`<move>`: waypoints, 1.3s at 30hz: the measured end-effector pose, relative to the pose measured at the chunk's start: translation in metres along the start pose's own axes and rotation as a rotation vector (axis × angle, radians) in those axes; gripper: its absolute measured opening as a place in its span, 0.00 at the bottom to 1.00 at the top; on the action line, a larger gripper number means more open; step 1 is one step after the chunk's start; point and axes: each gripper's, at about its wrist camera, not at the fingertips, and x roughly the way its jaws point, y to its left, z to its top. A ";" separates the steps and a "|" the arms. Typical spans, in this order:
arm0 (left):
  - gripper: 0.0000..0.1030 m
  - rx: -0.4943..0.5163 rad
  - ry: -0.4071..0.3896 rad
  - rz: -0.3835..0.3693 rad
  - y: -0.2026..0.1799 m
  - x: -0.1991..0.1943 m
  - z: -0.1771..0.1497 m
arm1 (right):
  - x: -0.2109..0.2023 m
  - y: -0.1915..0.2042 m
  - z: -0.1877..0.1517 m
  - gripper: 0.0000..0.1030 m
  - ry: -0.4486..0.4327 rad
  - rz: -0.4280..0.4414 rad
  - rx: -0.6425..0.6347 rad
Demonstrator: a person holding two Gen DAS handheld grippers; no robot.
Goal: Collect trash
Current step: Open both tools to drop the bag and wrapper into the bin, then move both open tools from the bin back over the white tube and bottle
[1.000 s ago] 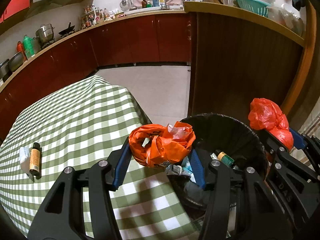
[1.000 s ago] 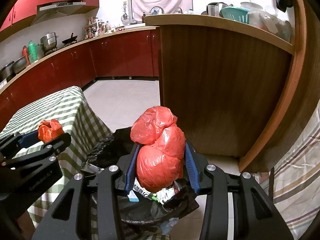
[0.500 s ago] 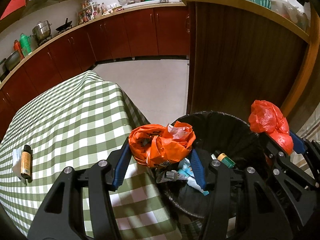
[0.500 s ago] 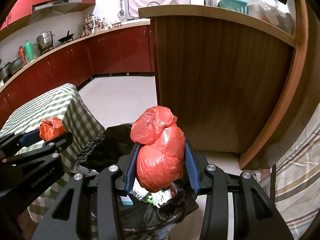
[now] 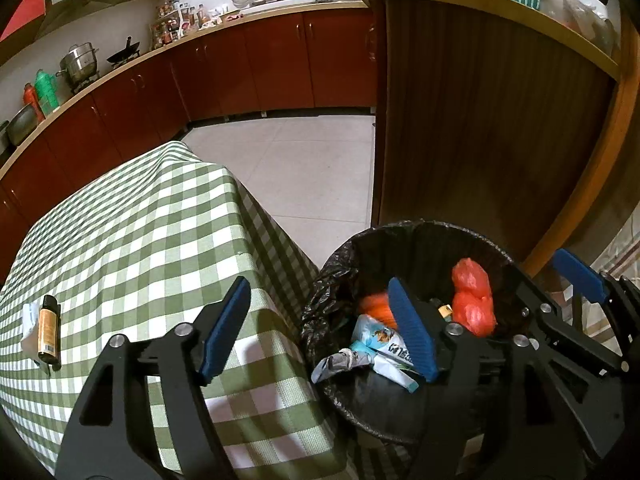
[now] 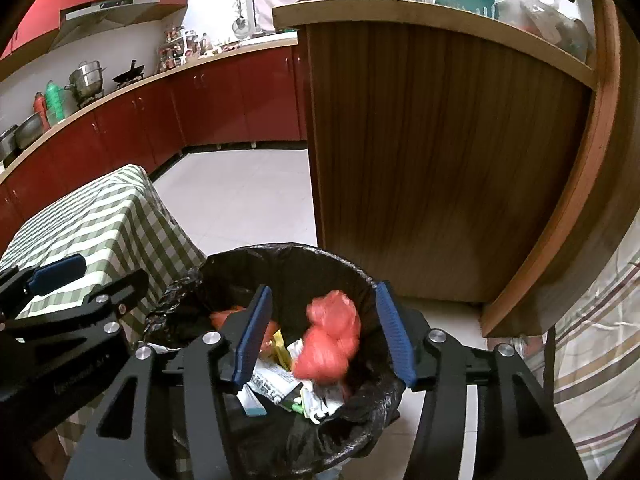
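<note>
Trash: most of it now sits inside the black-lined bin (image 5: 424,240), which stands on the tile floor against the corner of the checked-cloth table (image 5: 132,232) and in front of the wooden counter panel (image 6: 440,160). Largest piece in the bin is the red plastic bag (image 6: 330,336), blurred in the right wrist view, lying free between the right gripper (image 6: 324,340) pads but touched by neither; likely mid-drop. Beside it, lower and toward the table side, the orange bag (image 5: 374,306), half hidden behind a blue pad. Under both: printed wrappers (image 5: 384,344) and scraps. Left gripper (image 5: 316,328) jaws are opening, nothing between them; it straddles the table edge and the bin rim. Right gripper jaws are also opening, wide of the red bag. Both point steeply down over the bin. Smallest item, and the one left out: an amber bottle with black cap (image 5: 48,330), lying flat on the cloth atop a white paper scrap (image 5: 28,326), near the table's left edge. Its long axis runs roughly away from the camera. It lies well off to the left of the left gripper, and farther yet from the right, so the left hand is judged the natural one to fetch it, with its jaws spanning the bottle's short width.
</note>
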 end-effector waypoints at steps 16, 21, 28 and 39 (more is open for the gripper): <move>0.77 -0.037 -0.025 0.007 0.025 -0.028 -0.007 | -0.016 0.005 0.002 0.55 -0.020 0.002 0.012; 0.77 -0.068 -0.028 0.019 0.046 -0.041 -0.014 | -0.025 0.016 0.002 0.55 -0.027 0.015 -0.001; 0.77 -0.118 -0.033 0.048 0.082 -0.059 -0.026 | -0.039 0.039 0.001 0.55 -0.037 0.042 -0.026; 0.77 -0.235 -0.018 0.152 0.170 -0.086 -0.053 | -0.053 0.103 0.005 0.55 -0.050 0.129 -0.102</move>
